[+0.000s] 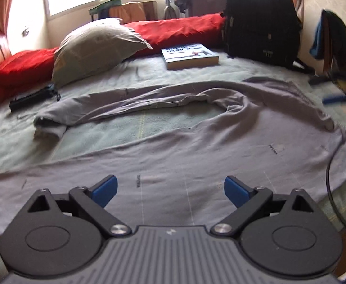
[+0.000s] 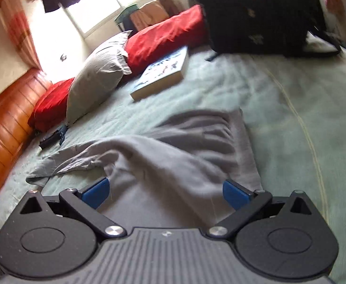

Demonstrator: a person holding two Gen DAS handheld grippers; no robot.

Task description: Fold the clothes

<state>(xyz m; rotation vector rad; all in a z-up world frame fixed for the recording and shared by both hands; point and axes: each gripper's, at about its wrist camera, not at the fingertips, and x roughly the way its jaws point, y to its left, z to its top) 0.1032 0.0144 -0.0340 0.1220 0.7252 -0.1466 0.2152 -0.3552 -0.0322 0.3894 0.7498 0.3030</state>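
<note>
Bed (image 1: 196, 75) by window, pillow (image 1: 94, 47), book (image 1: 189, 55), backpack (image 1: 260, 19).
Grey shirt (image 1: 196, 156) spread flat under left claw (image 1: 170, 190) and right claw (image 2: 165, 193); both spread wide, holding nothing.

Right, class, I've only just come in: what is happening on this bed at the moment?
A person holds two grippers over a grey long-sleeved garment spread on the bed, about to fold it. The left gripper and the right gripper are both open and grip nothing. One sleeve lies stretched out toward the pillow. A book and a black backpack sit further back.
</note>
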